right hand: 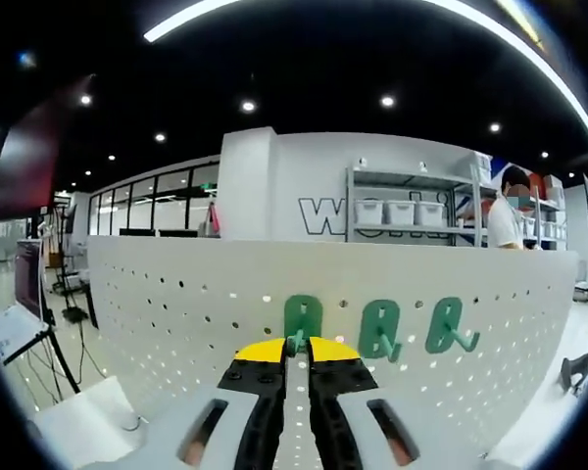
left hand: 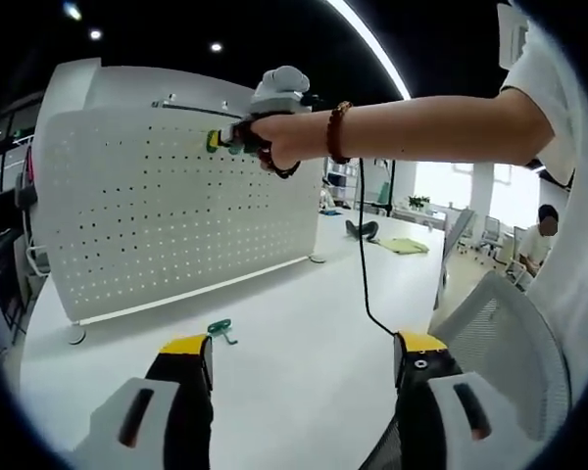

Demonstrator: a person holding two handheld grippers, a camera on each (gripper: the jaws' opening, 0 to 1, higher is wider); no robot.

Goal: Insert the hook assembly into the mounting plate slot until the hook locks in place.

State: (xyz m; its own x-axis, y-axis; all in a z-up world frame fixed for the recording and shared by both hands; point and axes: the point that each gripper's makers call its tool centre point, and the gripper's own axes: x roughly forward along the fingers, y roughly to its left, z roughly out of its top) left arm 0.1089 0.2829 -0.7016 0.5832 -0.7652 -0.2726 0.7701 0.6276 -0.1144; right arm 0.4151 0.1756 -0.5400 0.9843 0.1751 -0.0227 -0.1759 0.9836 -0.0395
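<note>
So in the left gripper view, the left gripper (left hand: pixel 302 357) sits at the bottom of the frame with its yellow-tipped jaws spread wide apart and nothing between them, hovering over the white table (left hand: pixel 304 304). One loose green hook (left hand: pixel 220 329) lies flat on the table just above the left jaw tip. Upper middle of the frame, a person's hand (left hand: pixel 279 137) with a bead bracelet (left hand: pixel 335 131) holds the right gripper (left hand: pixel 216 140) up against the top part of the white pegboard (left hand: pixel 176 206), which stands upright on the table. In the right gripper view, the right gripper (right hand: pixel 297 345) comes up from the bottom center, jaws pinched nearly together on the prong of a green hook piece (right hand: pixel 302 321) that's sitting against the pegboard (right hand: pixel 176 313). Two more green hooks (right hand: pixel 380 329) (right hand: pixel 447 326) hang on the board just to the right of it, in a row. A black cable (left hand: pixel 365 264) trails down from the hand to the table.
</note>
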